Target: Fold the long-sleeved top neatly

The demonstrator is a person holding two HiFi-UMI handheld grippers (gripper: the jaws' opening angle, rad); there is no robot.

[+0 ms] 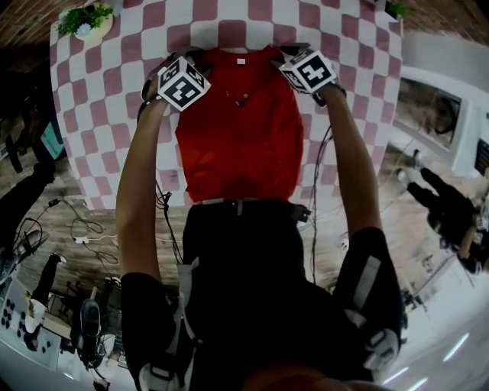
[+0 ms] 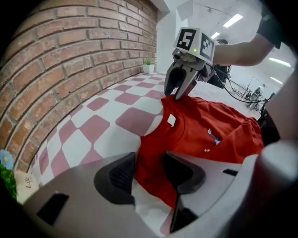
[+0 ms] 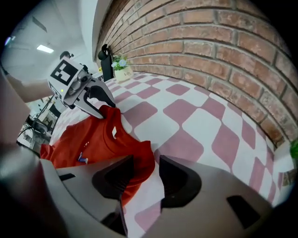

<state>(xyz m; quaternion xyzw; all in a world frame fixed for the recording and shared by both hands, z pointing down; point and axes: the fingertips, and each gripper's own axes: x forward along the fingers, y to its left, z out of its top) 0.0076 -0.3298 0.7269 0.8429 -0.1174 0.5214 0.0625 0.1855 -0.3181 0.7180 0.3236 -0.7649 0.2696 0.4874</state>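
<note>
A red long-sleeved fabric top [image 1: 238, 137] lies flat on a table covered by a pink-and-white checked cloth [image 1: 99, 99]. The top's collar points away from the person, and its hem reaches the table edge at the person's waist. The left gripper [image 2: 148, 171] stands at the top's left shoulder corner, jaws apart, with red fabric lying loose between them. The right gripper [image 3: 142, 179] stands at the top's right shoulder corner, jaws likewise released over the fabric's edge. A small potted green plant [image 1: 85, 19] sits well apart from the top, beyond its left shoulder.
</note>
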